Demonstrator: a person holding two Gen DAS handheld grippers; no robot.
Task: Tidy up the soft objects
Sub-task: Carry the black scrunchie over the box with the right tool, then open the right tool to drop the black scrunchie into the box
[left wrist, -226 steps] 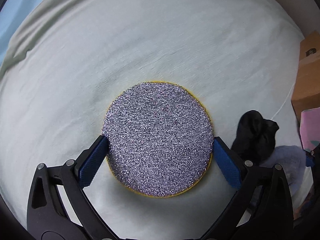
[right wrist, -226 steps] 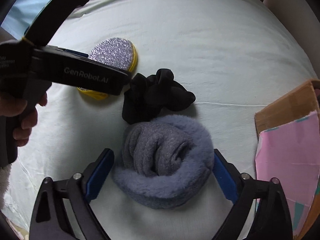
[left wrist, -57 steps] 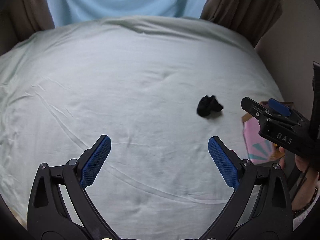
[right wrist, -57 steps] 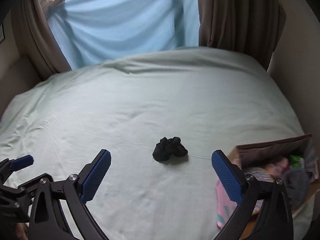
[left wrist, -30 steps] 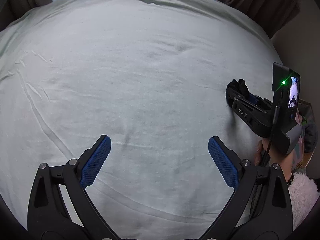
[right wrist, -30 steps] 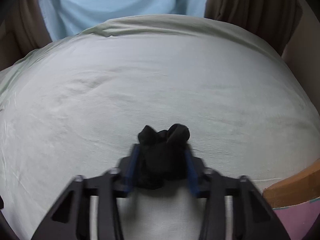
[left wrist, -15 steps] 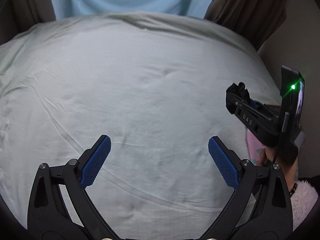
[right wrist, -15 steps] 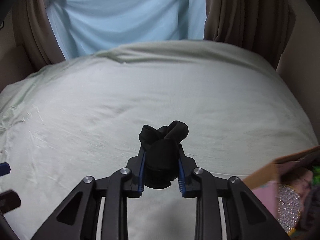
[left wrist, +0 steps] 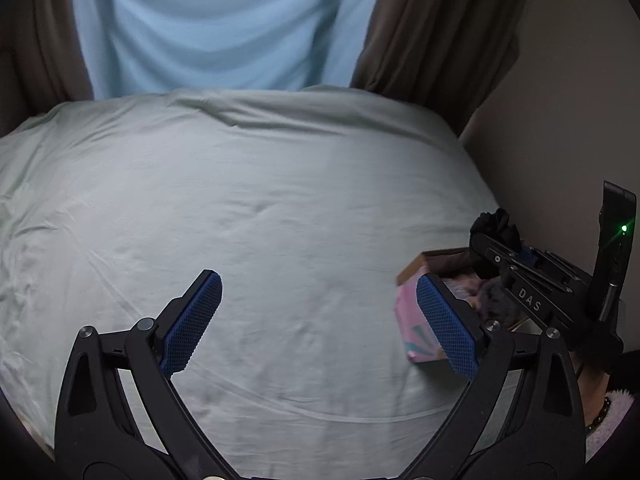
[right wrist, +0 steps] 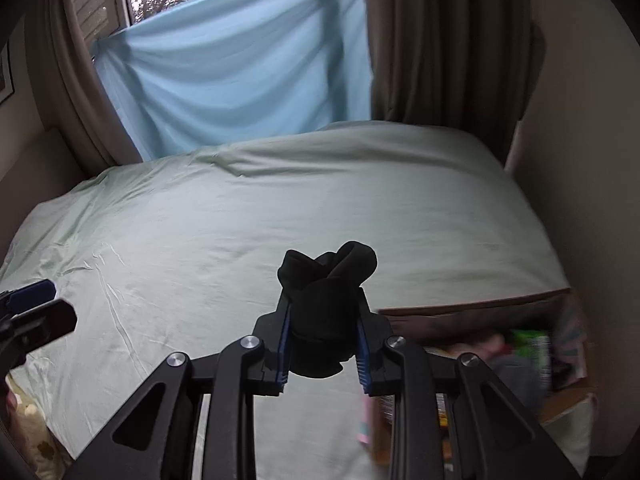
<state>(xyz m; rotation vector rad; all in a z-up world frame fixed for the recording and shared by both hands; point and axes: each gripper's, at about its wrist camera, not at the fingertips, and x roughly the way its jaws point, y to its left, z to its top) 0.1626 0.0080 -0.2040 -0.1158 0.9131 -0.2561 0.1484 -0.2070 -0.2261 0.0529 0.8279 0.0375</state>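
Observation:
A bundle of black socks (right wrist: 326, 304) is squeezed between the blue pads of my right gripper (right wrist: 322, 340), held up in the air over the pale green bed sheet (right wrist: 280, 208). In the left wrist view the same right gripper (left wrist: 516, 254) shows at the right with the black socks (left wrist: 498, 226) poking from its tip, above the cardboard box (left wrist: 428, 268). My left gripper (left wrist: 318, 320) is open with nothing between its fingers, high over the sheet (left wrist: 240, 208). The box (right wrist: 500, 312) lies at the bed's right edge and holds several soft items.
Brown curtains (right wrist: 444, 40) and a light blue cloth (right wrist: 240, 72) hang behind the bed. A wall (left wrist: 560, 100) runs close along the right side by the box. A hand with a fluffy sleeve (left wrist: 608, 412) holds the right gripper.
Both grippers have risen well above the bed. The right one closed on the black socks, lifted them off the sheet and now carries them to the box at the right.

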